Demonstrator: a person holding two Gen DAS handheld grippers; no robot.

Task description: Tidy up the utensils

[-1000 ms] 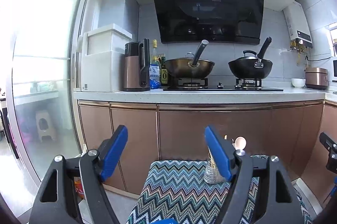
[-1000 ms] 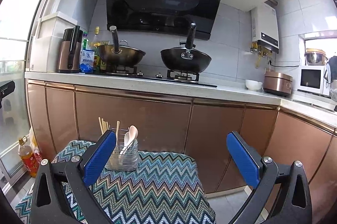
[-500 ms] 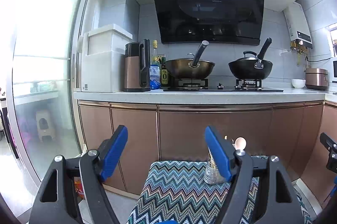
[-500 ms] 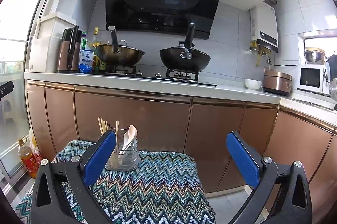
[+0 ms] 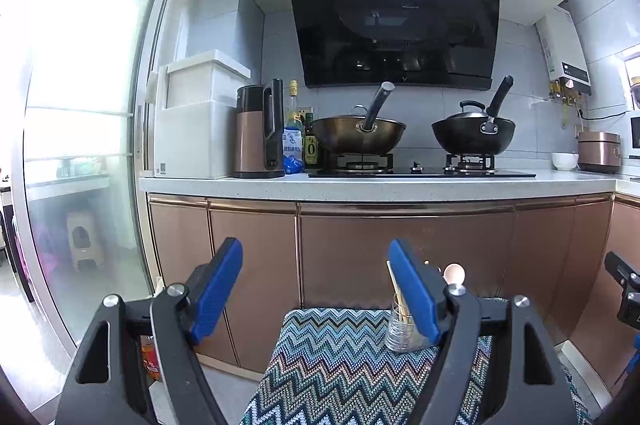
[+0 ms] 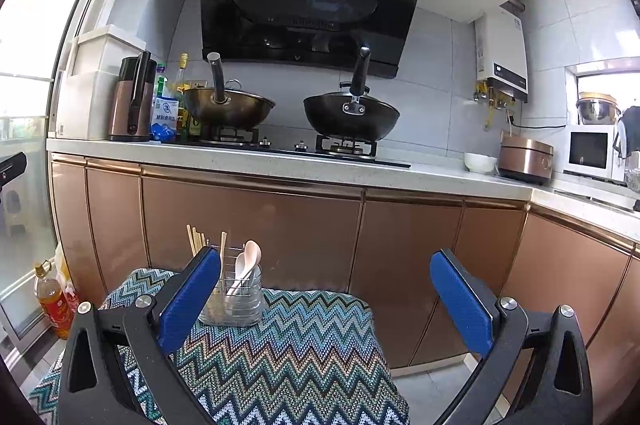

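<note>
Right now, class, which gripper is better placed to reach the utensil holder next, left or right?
Probably the left gripper: the utensil holder sits right behind its right finger. The right gripper is also open and empty, but the holder sits off towards its left finger.

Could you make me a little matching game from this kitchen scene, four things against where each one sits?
Things:
1. utensil holder
2. black wok
3. white bowl
4. oil bottle

Places:
A. on the floor by the glass door
B. on the zigzag cloth
C. on the stove's right burner
D. on the counter beside the rice cooker

Pairs: 1-B, 2-C, 3-D, 4-A
</note>
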